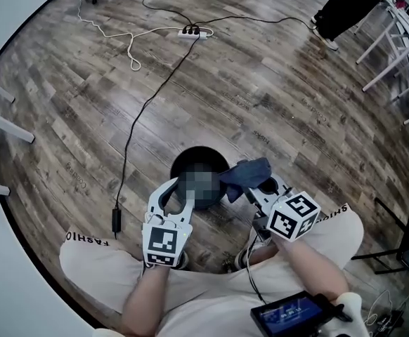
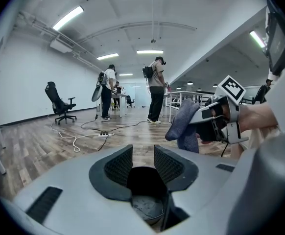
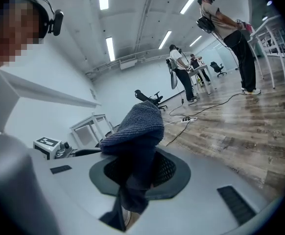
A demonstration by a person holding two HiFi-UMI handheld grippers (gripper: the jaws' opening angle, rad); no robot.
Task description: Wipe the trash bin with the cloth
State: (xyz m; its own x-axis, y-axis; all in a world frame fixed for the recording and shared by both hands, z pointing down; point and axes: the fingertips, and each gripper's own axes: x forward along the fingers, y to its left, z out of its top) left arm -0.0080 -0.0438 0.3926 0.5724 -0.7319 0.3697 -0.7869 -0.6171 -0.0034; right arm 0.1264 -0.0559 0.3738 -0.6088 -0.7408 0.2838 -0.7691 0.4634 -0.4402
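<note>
Cloth (image 3: pixel 135 124) clamped between jaws, right gripper (image 3: pixel 137 166)

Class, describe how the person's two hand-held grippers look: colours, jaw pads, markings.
Both the left hand-held gripper and right hand-held gripper are light grey with dark ribbed jaw pads; each carries a white cube with black square markers.

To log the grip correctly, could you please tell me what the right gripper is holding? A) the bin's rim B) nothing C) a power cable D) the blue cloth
D: the right gripper view shows the right gripper with its jaws closed on the cloth, and the head view shows the cloth over the edge of the bin.
</note>
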